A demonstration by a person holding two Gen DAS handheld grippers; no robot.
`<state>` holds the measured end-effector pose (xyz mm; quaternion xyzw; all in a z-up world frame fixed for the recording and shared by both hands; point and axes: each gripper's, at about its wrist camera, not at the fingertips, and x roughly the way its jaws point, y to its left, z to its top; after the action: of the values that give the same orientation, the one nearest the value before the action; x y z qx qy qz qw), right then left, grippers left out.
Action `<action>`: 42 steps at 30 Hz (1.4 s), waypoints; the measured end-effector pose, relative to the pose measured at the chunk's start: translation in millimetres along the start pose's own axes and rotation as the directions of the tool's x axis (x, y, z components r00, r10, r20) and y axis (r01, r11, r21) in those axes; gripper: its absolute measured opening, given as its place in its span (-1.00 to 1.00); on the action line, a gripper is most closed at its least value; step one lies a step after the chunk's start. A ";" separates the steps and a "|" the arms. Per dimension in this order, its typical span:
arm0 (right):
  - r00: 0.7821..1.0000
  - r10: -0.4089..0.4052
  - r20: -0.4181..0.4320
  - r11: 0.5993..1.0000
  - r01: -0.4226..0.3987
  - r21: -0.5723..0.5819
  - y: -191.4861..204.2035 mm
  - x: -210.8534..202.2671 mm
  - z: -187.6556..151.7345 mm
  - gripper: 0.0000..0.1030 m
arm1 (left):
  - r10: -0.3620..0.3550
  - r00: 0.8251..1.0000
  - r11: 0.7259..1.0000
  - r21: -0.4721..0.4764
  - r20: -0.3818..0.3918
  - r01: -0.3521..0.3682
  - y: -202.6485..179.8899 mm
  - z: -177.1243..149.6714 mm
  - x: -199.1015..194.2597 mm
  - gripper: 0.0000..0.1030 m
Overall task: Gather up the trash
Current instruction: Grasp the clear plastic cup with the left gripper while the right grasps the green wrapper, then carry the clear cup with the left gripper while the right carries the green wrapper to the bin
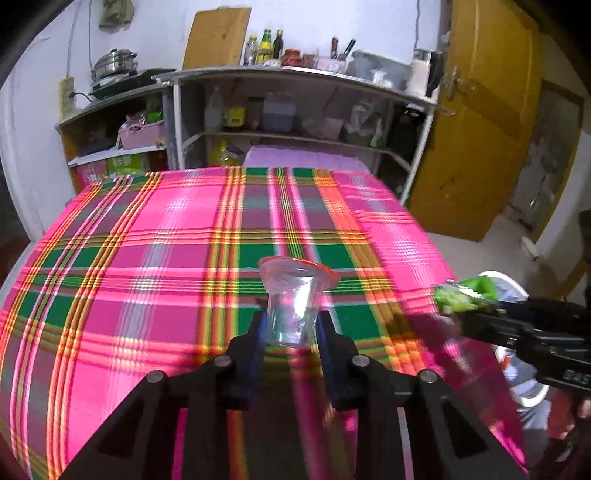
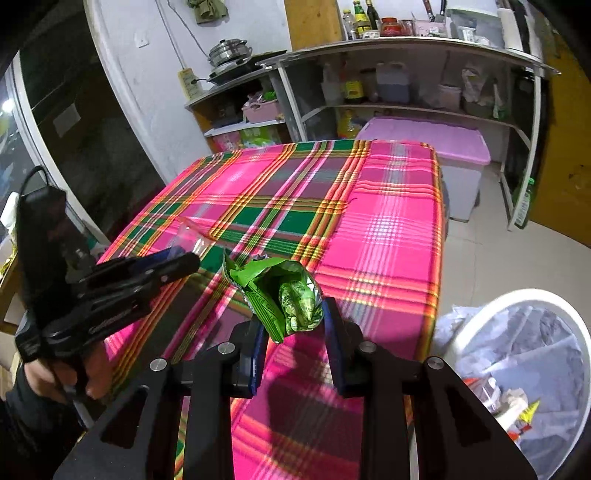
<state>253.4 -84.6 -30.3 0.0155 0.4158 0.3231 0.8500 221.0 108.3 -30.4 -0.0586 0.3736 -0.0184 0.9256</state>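
Tilting downward — left fingers (image 1: pixel 291 328) clamp clear cup (image 1: pixel 293 299), right fingers (image 2: pixel 295 328) pinch green wrapper (image 2: pixel 284 291) — above tablecloth (image 1: pixel 147 258).

Little lettering can be read. In the left wrist view, pale letters that look like "DAS" stand on the black body of the right claw (image 1: pixel 448 306), cut off by the picture's right edge. The green snack wrapper (image 2: pixel 284 295) held in the right claw bears print too small and crumpled to read. Labels on the shelf bottles (image 2: pixel 364 18) far beyond both claws are blurred.
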 end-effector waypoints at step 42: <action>0.984 -0.096 0.152 0.992 0.081 0.101 -40.0 -145.9 -78.0 -0.43 | -0.202 0.977 0.974 0.115 0.072 0.193 -159.0 -56.4 -113.5 -0.47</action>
<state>153.9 -217.1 8.6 0.0622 0.3626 0.2627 0.8920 101.7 -46.0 27.1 -0.0465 0.3254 -0.1282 0.9357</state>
